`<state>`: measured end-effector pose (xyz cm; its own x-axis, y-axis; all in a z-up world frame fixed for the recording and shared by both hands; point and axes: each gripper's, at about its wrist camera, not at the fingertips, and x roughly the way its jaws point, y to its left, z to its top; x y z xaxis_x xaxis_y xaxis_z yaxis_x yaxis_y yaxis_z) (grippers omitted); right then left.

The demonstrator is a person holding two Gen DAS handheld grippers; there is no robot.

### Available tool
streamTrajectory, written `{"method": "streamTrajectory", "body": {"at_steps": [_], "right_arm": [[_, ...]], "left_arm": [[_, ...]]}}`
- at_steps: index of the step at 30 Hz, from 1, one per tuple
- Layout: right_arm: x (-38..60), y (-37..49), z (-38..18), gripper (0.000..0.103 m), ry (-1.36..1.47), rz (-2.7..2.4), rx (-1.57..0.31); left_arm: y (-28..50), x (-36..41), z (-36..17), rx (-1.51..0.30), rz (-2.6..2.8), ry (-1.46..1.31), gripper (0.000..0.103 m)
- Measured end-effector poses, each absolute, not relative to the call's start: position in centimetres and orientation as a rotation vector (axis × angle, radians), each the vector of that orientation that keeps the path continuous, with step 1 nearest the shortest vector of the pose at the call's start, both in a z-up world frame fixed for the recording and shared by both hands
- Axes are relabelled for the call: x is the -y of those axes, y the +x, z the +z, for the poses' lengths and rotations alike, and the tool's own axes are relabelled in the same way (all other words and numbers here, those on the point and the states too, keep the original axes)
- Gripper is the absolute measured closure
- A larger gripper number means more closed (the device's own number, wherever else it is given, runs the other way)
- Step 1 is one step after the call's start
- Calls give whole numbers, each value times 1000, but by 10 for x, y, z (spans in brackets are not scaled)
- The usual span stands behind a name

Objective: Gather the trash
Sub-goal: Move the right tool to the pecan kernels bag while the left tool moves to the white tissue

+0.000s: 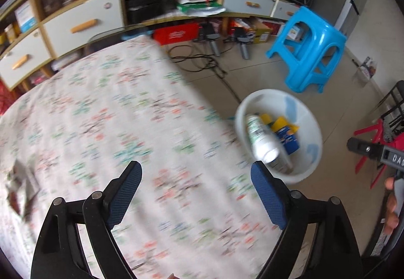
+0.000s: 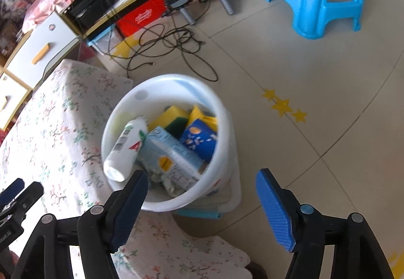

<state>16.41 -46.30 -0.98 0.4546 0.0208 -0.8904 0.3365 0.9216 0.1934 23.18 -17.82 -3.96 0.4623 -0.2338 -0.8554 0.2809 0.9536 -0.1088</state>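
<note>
The bucket on the floor holds a bottle, cartons and sponges. Both tools, left and right, gape empty. Drop looks done; next, seek trash at the tabletop's nine o'clock.

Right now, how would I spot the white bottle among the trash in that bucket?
Find the white bucket on the floor beside the flowered tablecloth. Inside, the white bottle leans against the wall nearest the table. It is the only round, white item; its neighbours are boxes and yellow sponges.
</note>
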Motion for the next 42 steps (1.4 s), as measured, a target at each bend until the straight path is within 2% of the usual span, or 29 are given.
{"method": "streamTrajectory", "body": {"at_steps": [13, 17, 24, 42], "right_arm": [[366, 179, -12, 21, 275, -76, -1127], [325, 186, -16, 19, 226, -28, -1140], [244, 196, -28, 19, 120, 69, -1172], [42, 217, -65, 19, 28, 328, -1181]], "left_arm": [[203, 40, -44, -1081, -121, 36, 7], [193, -6, -46, -1084, -63, -27, 3], [178, -81, -54, -1085, 52, -124, 3], [131, -189, -57, -1124, 189, -193, 3]]}}
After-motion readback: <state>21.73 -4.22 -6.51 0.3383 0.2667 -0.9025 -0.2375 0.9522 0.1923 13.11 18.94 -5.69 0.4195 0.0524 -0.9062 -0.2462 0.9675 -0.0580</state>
